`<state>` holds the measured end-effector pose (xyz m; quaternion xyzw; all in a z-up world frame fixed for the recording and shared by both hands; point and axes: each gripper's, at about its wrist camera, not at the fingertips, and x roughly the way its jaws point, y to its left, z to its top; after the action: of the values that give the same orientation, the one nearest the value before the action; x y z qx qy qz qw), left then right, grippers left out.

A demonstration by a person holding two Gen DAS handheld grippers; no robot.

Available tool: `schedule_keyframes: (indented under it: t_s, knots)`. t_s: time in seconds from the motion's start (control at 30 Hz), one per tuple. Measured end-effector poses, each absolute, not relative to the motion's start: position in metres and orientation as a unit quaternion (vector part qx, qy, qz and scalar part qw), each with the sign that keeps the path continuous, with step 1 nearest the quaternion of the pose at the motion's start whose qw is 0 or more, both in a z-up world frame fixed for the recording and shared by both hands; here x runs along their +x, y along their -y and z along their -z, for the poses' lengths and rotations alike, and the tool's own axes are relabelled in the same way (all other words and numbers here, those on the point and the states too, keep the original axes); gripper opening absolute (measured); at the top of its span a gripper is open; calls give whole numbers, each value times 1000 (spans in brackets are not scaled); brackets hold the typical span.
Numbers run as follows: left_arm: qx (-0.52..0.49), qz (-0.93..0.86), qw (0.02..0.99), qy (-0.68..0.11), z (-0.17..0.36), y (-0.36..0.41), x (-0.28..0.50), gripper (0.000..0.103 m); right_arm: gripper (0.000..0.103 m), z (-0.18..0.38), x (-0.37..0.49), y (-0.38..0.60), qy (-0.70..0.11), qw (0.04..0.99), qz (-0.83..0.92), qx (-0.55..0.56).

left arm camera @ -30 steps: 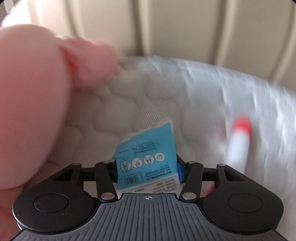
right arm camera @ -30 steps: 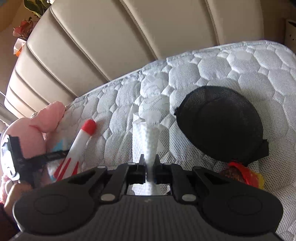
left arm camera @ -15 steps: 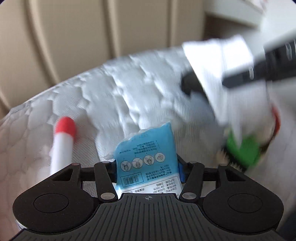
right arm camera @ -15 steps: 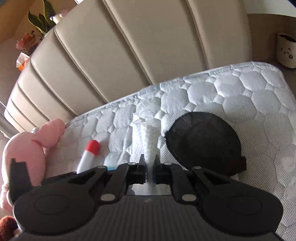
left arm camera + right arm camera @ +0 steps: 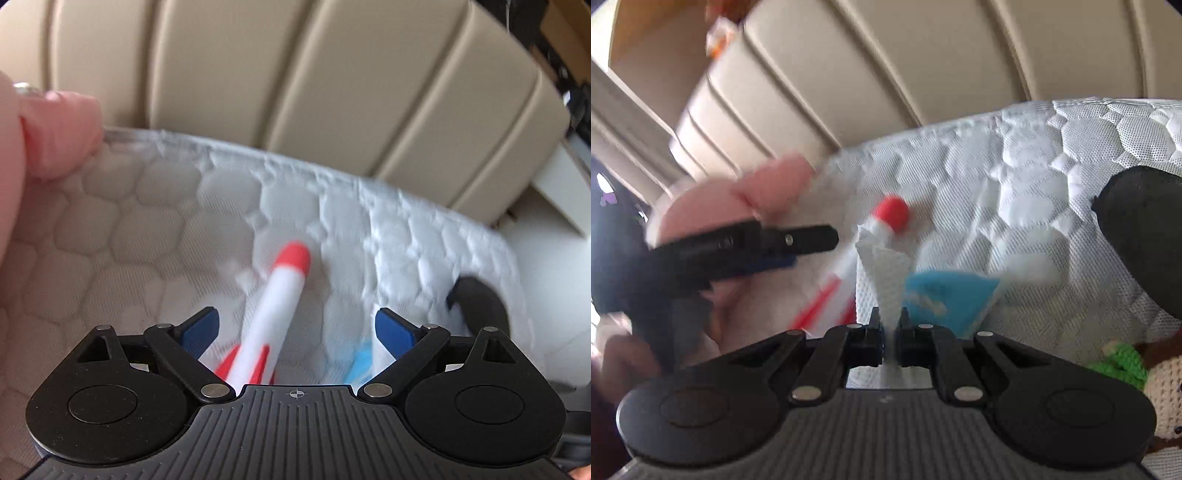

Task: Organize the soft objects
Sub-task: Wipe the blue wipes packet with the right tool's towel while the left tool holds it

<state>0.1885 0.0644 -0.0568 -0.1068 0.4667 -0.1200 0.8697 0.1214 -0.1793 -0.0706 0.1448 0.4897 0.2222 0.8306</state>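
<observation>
Foam rocket (image 5: 275, 314) flat on mattress; blue packet (image 5: 951, 299) beside; white cloth (image 5: 886, 273) pinched upright.

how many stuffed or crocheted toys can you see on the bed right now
2: a pink plush toy at the mattress's left edge by the headboard, and a green and cream crocheted toy at the right view's lower right. Others may lie outside the views.

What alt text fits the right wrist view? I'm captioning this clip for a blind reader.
The right gripper is shut on a white tissue above a quilted mattress. Beyond lie a blue packet and a red-tipped foam rocket; the left gripper reaches in from the left before a pink plush. A black mesh cap is at right.
</observation>
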Motion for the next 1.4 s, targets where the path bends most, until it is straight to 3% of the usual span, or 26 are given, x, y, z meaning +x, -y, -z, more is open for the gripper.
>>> schedule_keyframes:
  t_s: [0.4, 0.77, 0.9, 1.1, 1.4]
  knots:
    - [161, 207, 857, -444, 55, 31, 146, 95, 7, 76, 135, 219, -496, 844, -133, 155]
    - [189, 203, 852, -444, 55, 39, 143, 96, 7, 67, 154, 213, -459, 852, -179, 179]
    - [189, 202, 850, -448, 56, 38, 143, 96, 7, 81, 157, 210, -483, 844, -174, 158]
    - [164, 205, 849, -459, 58, 30, 148, 99, 7, 94, 161, 237, -512, 842, -95, 141]
    - [-111, 176, 834, -510, 63, -41, 182, 99, 7, 38, 106, 211, -486, 840, -197, 142]
